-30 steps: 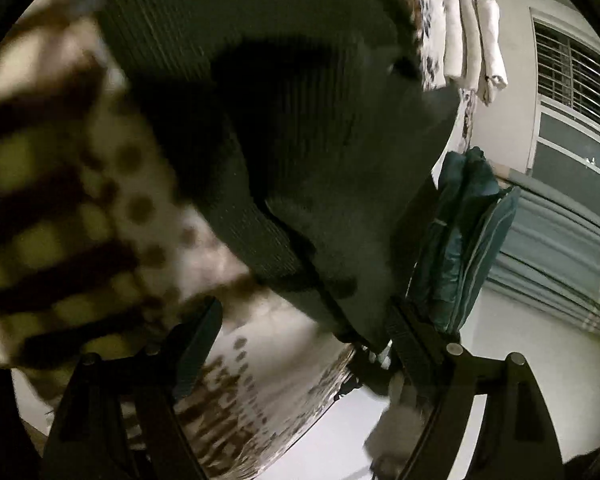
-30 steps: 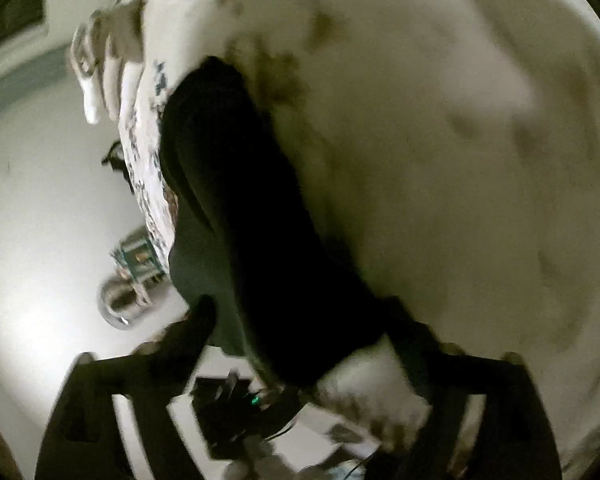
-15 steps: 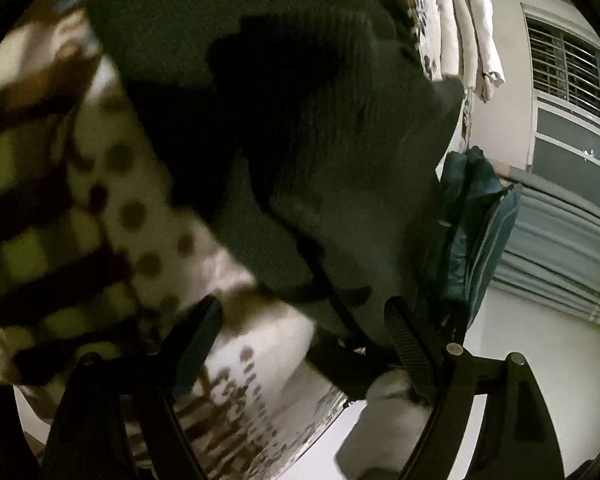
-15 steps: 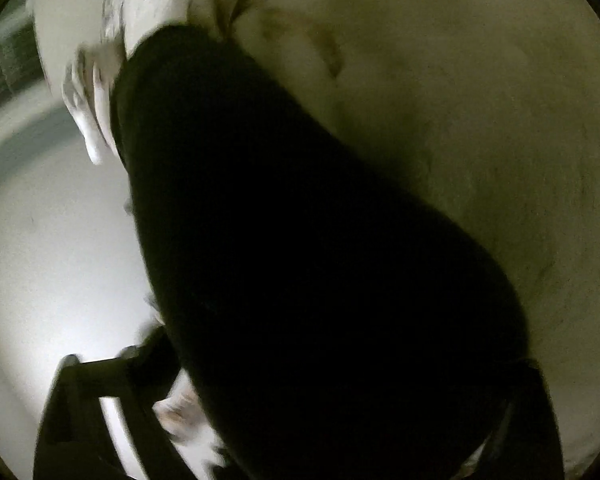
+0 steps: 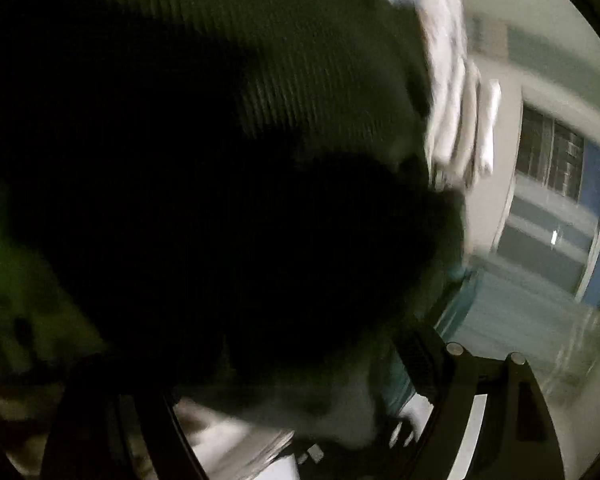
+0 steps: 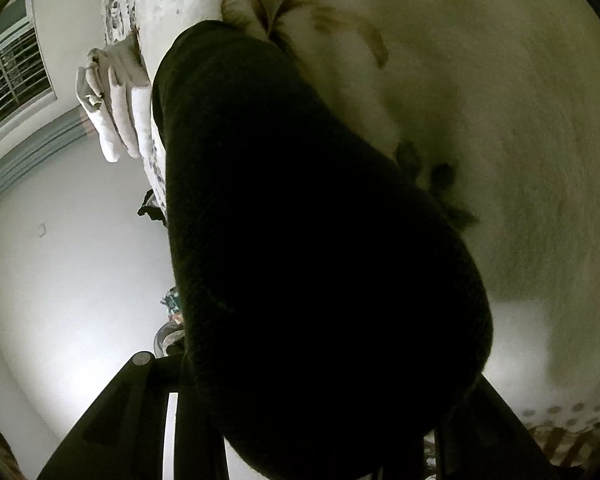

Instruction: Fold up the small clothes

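Item: dark ribbed garment (image 5: 320, 80), lying on a bed's pale flowered bedspread (image 6: 500, 140), near its edge above the floor.

Right gripper (image 6: 320, 432): jaws closing, with the garment's bulky end between them; whether the pads already press is hidden by the cloth. Likely purpose: securing one end for a fold.

Left gripper (image 5: 292, 392): jaws wide, straddling the garment's other end without a visible pinch, apparently placed for a matching grasp.

Also present: pale rolled towels (image 6: 116, 112) at the bed's edge.
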Demonstrator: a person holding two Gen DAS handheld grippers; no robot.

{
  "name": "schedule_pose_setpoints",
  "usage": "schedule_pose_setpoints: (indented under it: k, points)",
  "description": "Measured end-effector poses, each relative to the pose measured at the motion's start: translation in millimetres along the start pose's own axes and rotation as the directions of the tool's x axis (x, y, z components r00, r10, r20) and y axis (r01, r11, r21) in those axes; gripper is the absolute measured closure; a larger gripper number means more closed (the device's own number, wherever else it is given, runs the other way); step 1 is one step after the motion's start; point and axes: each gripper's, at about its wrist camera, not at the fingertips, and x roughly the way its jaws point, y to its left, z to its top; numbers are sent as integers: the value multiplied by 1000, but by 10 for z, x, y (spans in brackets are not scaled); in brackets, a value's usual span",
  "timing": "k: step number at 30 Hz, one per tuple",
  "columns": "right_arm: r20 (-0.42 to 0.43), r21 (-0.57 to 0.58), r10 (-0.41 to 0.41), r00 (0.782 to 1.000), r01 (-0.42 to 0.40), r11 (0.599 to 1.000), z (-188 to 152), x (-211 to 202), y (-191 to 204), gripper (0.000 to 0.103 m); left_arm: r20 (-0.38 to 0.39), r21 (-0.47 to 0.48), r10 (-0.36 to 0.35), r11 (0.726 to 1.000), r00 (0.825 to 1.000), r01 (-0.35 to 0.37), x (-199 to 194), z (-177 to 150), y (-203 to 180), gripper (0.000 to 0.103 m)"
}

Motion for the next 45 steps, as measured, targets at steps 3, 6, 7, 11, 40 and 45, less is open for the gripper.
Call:
schedule_pose_setpoints:
  k: [3, 6, 7, 11, 40, 45]
  points:
    - [-4, -22, -11, 1000, 11, 1000, 15, -220, -1, 63, 62, 18, 17, 1000, 998, -18, -31, 74, -131, 28]
    - [-6, -45, -66, 998, 65, 997, 65, -126, -36, 46, 66, 129, 119, 983, 991, -127, -32, 94, -357, 68]
    - [-4, -43, -69, 998, 69, 997, 95, -81, -68, 41, 59, 146, 127, 980, 990, -134, -64, 123, -372, 69]
    - [49, -4, -40, 998, 40, 999, 151, 32, -114, 28, 53, 179, 148, 971, 988, -155, -65, 87, -460, 73]
    - [459, -94, 161, 874, -132, 987, 20, -413, 4028, 69, -200, 617, 154, 787, 968, 2, 687, 868, -4678, 82]
    - [535, -151, 252, 806, -202, 968, 352, -161, 5022, 69, -264, 713, 132, 694, 956, 101, 1271, 1344, -5753, 82]
